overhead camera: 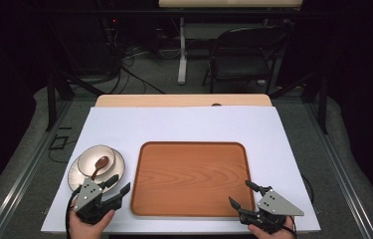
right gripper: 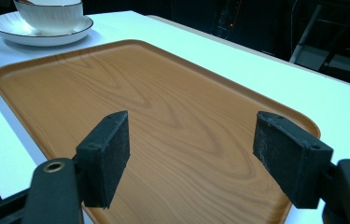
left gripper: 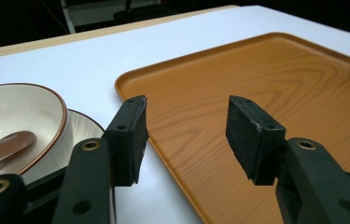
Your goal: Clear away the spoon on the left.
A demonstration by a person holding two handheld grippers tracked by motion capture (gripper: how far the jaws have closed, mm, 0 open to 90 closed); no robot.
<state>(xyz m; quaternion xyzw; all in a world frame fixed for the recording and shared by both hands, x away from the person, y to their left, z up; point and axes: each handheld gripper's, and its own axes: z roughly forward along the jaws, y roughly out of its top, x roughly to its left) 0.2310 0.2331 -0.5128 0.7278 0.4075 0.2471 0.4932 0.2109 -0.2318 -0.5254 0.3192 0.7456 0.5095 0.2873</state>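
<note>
Left gripper (overhead camera: 117,191) hovers beside the bowl (overhead camera: 96,162), which sits on a plate (overhead camera: 74,174) left of the tray (overhead camera: 190,179); jaws open, empty. Right gripper (overhead camera: 242,195), jaws likewise apart, waits over the tray's near corner, apparently ready.

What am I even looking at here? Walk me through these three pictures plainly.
A person sits at a table covered in white, holding a hand-held two-jaw gripper in each hand. The high view looks down from above: left gripper, right gripper. The other two pictures come from cameras riding on each gripper, looking along its black jaws. On the table lie an empty wooden tray and, to its left, a bowl on a plate with a brown spoon in the bowl. Both grippers are open and hold nothing.
</note>
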